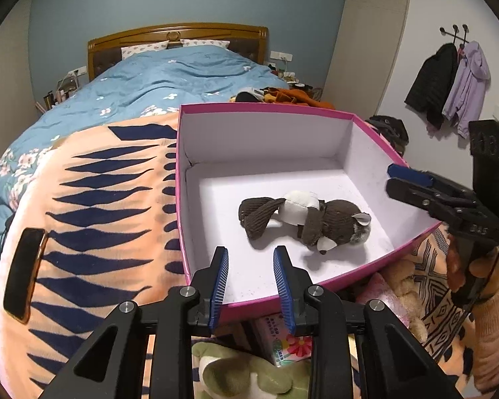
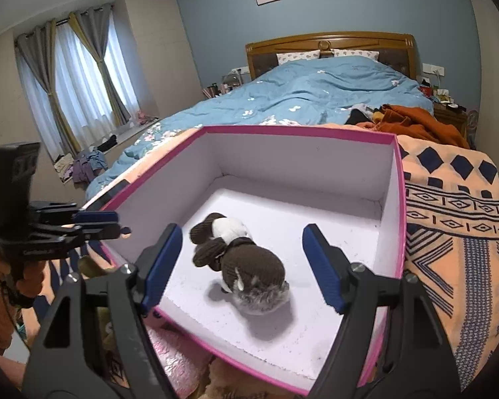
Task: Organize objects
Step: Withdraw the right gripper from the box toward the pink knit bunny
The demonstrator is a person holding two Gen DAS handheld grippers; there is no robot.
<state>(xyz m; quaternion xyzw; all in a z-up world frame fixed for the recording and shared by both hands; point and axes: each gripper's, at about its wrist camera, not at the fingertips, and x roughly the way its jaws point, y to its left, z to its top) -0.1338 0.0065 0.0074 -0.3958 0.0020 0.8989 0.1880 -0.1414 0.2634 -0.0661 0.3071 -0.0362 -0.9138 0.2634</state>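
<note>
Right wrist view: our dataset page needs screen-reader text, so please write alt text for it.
A brown-and-white plush toy lies alone in an open pink box on a patterned blanket. The open right gripper hovers over it. The left gripper is at the box's left edge.

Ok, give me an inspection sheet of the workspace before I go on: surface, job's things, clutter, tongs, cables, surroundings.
Surface: patterned orange blanket over the foot of a bed.
Job's things: pink box, open, white inside; brown-and-white plush toy lying on its floor, alone.
Clutter: more plush toys and a printed packet below the box's near edge; phone on the blanket; orange clothes beyond the box.
Tongs: left tongs open at the near rim, empty; right tongs open above the toy, empty.
Cables: nothing seen.
Surroundings: blue duvet, wooden headboard, curtains, jackets on wall hooks.
</note>
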